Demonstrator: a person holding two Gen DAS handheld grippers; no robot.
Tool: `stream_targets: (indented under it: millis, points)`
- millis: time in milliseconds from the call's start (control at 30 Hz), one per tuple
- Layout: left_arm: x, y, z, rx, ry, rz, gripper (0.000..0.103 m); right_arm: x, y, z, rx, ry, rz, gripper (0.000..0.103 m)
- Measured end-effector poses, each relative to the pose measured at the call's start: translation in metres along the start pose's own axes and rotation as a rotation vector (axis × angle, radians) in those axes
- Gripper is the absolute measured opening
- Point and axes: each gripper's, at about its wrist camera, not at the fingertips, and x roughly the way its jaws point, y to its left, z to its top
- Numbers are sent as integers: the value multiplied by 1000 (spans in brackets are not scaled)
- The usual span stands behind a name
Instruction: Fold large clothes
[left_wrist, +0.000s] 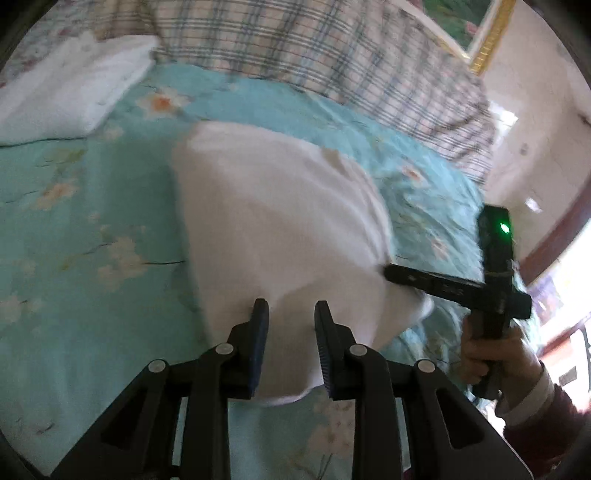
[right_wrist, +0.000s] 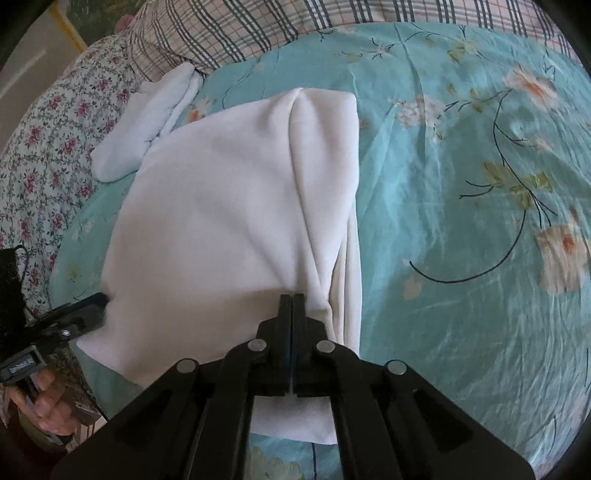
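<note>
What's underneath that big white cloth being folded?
The white cloth lies on a turquoise flowered bedspread, which shows all around it. Whatever sits directly beneath the cloth is covered. The right gripper pinches its near edge; the left gripper is open over it.

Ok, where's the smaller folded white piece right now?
The folded white piece lies on the teal floral bedspread, left of the large white garment, beside the plaid pillow.

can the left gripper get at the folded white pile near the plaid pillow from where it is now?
Probably yes. The left gripper is open over the white cloth, and only bare bedsheet lies between it and the folded pile. The right gripper is shut on the cloth, off to the other side.
</note>
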Motion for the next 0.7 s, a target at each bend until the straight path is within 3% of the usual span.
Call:
stream_targets:
  millis: [100, 200, 300, 433, 567, 700]
  points:
    - [-6, 11, 1, -66, -4, 82, 52, -3, -6, -1, 13, -2, 5, 0]
    - [4, 12, 0, -93, 34, 39, 55, -4, -5, -3, 8, -3, -2, 0]
    - [26, 8, -5, -60, 92, 100, 66, -5, -7, -4, 12, 0, 2, 0]
    - [33, 31, -8, -181, 113, 2, 69, -10, -10, -1, 36, 0, 16, 0]
    - [31, 28, -10, -154, 104, 18, 69, -30, 11, -1, -20, -65, 92, 3]
    - [32, 25, -10, -115, 101, 45, 73, 0, 9, -11, -75, 43, -14, 0]
